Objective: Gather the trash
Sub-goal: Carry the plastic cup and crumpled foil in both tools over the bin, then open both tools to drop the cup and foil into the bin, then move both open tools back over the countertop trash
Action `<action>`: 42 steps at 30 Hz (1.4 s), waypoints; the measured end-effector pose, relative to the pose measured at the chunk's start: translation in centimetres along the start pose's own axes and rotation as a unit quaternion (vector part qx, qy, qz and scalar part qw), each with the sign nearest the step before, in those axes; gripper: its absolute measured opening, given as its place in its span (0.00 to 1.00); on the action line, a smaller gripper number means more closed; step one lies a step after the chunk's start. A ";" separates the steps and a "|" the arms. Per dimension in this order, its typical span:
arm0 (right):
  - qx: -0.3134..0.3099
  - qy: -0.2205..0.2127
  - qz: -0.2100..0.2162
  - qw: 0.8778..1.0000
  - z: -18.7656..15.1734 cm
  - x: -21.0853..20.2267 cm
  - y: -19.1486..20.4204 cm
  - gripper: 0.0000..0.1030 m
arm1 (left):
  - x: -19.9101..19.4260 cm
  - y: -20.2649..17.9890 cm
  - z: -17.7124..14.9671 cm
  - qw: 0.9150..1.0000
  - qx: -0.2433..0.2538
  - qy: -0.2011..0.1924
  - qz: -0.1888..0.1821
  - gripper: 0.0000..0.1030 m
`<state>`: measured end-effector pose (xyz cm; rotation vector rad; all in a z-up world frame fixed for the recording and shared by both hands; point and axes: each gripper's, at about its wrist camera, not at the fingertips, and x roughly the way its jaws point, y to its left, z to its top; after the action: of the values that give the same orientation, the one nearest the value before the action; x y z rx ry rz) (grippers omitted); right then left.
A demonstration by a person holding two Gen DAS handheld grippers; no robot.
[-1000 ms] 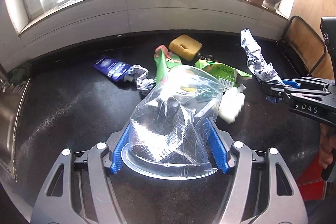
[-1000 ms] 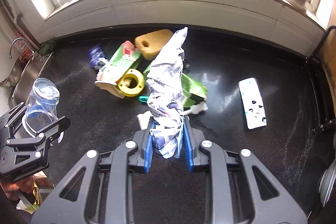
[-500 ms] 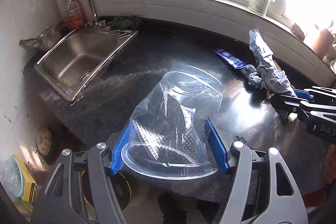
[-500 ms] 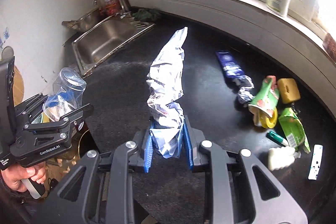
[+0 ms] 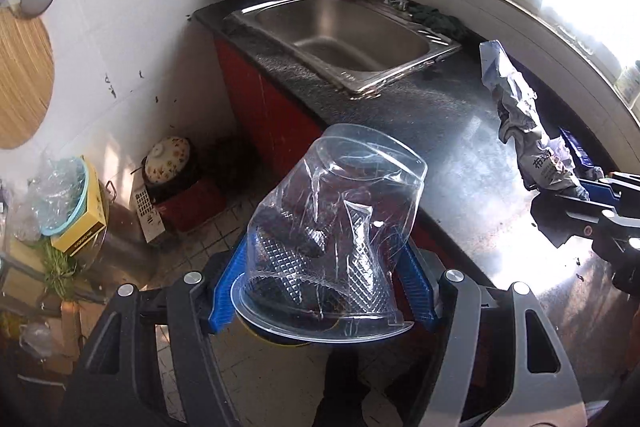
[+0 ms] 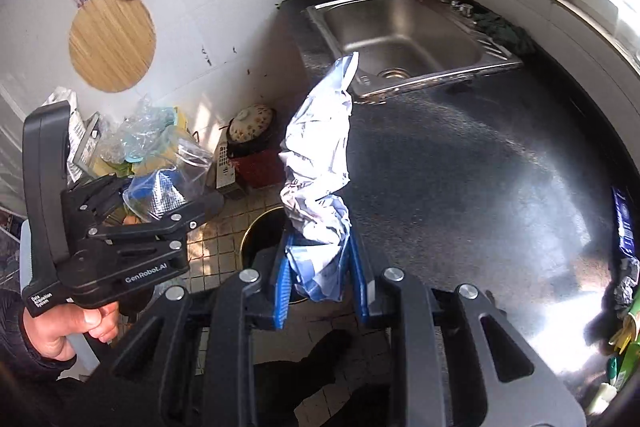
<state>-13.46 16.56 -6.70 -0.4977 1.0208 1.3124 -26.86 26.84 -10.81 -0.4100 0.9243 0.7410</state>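
Observation:
My left gripper is shut on a crushed clear plastic cup, held past the counter's left edge above the tiled floor. My right gripper is shut on a crumpled white and blue wrapper that stands up from the jaws. A dark round bin with a yellowish rim sits on the floor just below the right gripper; its rim also shows under the cup in the left wrist view. The left gripper shows in the right wrist view, left of the bin. The right gripper and wrapper show in the left wrist view.
The black counter runs right, with a steel sink at its far end. More trash lies at the counter's right edge: a blue wrapper and green packets. A clay pot, red crate and boxes crowd the floor.
Both grippers have swung left, away from the trash pile on the counter, to the counter's left edge over the floor and bin. Each still holds its item.

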 end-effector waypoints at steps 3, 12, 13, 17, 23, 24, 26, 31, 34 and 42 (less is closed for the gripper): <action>-0.010 0.026 0.029 0.999 0.0 3.3 2.4 0.25 | 1.7 2.8 -2.2 0.999 -0.030 0.019 -0.001 0.64; -0.013 0.099 0.048 0.994 -1.4 12.5 5.3 0.25 | 10.1 8.1 -8.4 0.992 -0.094 0.084 -0.019 0.64; -0.011 0.109 0.047 0.993 -1.8 13.8 5.4 0.25 | 11.2 8.5 -8.9 0.990 -0.105 0.091 -0.023 0.64; 0.003 0.147 0.050 0.988 -2.9 18.5 5.0 0.25 | 14.6 9.0 -10.7 0.988 -0.106 0.112 -0.018 0.65; 0.012 0.182 0.040 0.982 -3.9 23.3 4.3 0.25 | 17.3 10.1 -11.7 0.981 -0.137 0.131 -0.032 0.65; 0.014 0.185 0.039 0.982 -4.0 23.6 4.0 0.25 | 17.6 10.3 -11.6 0.981 -0.140 0.131 -0.033 0.65; 0.014 0.190 0.038 0.981 -4.1 24.3 4.0 0.25 | 18.1 10.4 -11.5 0.981 -0.138 0.133 -0.034 0.66; 0.013 0.192 0.034 0.981 -3.7 24.9 3.7 0.25 | 19.0 10.7 -11.4 0.981 -0.134 0.137 -0.040 0.68; 0.018 0.191 0.037 0.981 -3.2 24.9 3.6 0.37 | 19.2 10.8 -11.4 0.981 -0.125 0.139 -0.040 0.76; 0.025 0.178 0.040 0.983 -2.1 23.7 3.0 0.71 | 18.7 11.9 -11.6 0.980 -0.135 0.141 -0.031 0.85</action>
<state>-18.58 28.67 -26.79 -0.6752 1.3781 1.2908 -34.94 35.34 -32.92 -0.7952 1.0740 0.7656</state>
